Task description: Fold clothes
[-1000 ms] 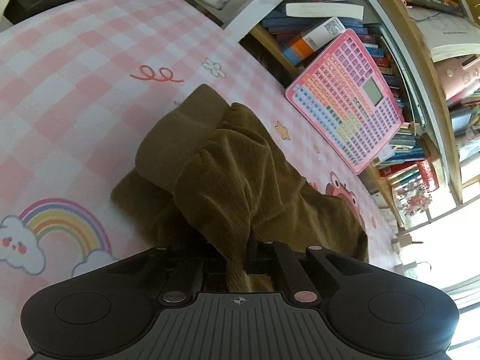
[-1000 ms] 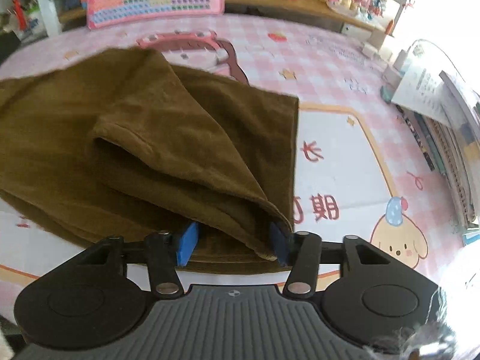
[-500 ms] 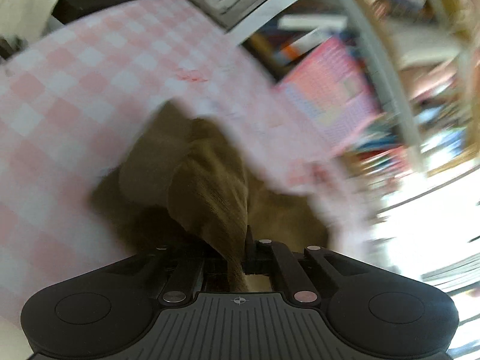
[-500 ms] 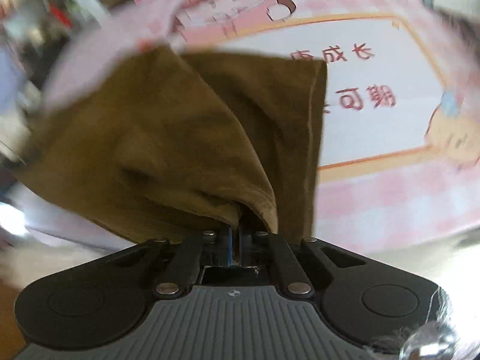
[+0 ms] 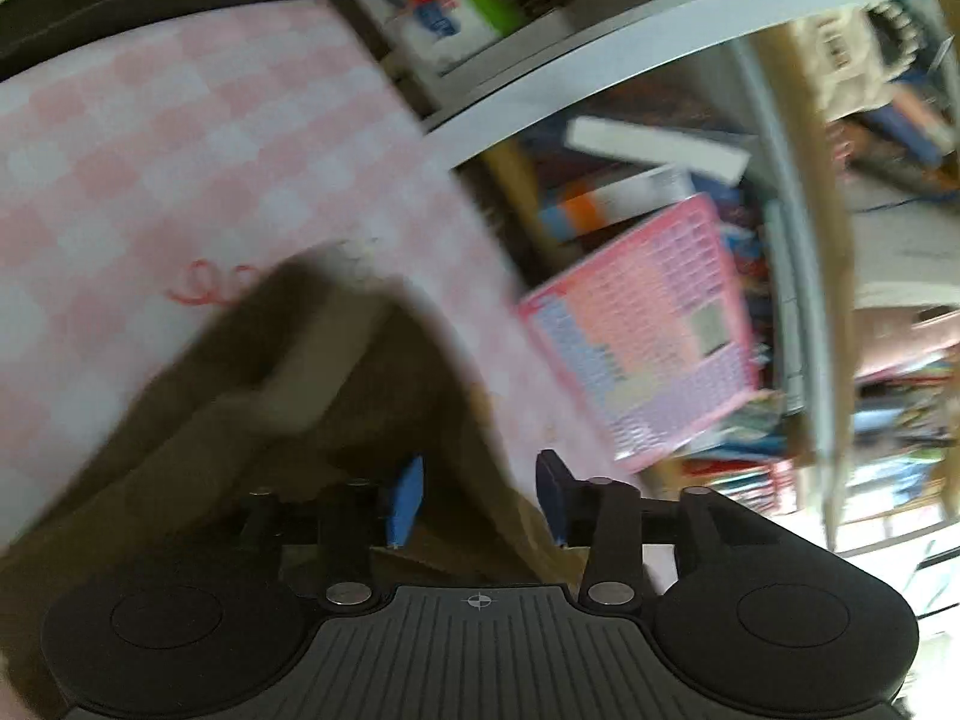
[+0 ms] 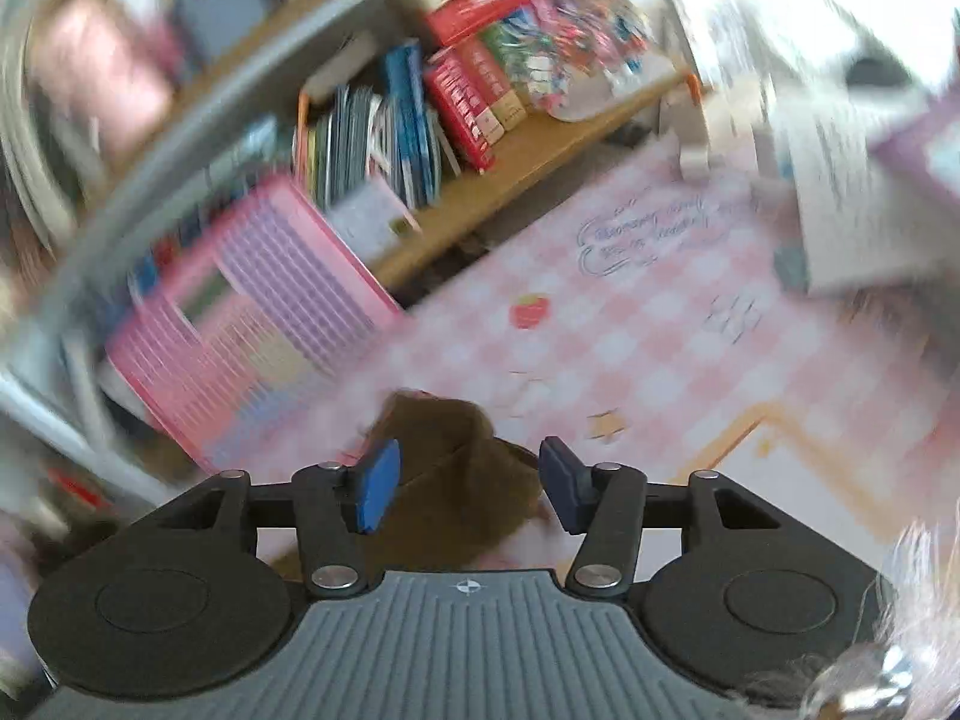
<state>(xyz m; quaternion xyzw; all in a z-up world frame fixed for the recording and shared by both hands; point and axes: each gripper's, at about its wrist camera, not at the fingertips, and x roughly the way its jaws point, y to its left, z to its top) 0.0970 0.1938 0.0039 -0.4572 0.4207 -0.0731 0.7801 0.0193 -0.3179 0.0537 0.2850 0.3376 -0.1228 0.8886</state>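
Garment (image 5: pixel 336 396) on tabletop (image 5: pixel 150 168) at 6 o'clock; keyboard toy (image 5: pixel 648 336) at 3 o'clock against bookshelf (image 5: pixel 798 276).

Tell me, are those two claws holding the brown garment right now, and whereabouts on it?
Nothing is held. The left gripper and right gripper have just been opening; the brown garment lies loose between their spread jaws.

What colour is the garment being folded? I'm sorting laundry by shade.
Olive brown, plain. The garment shows best in the left wrist view.
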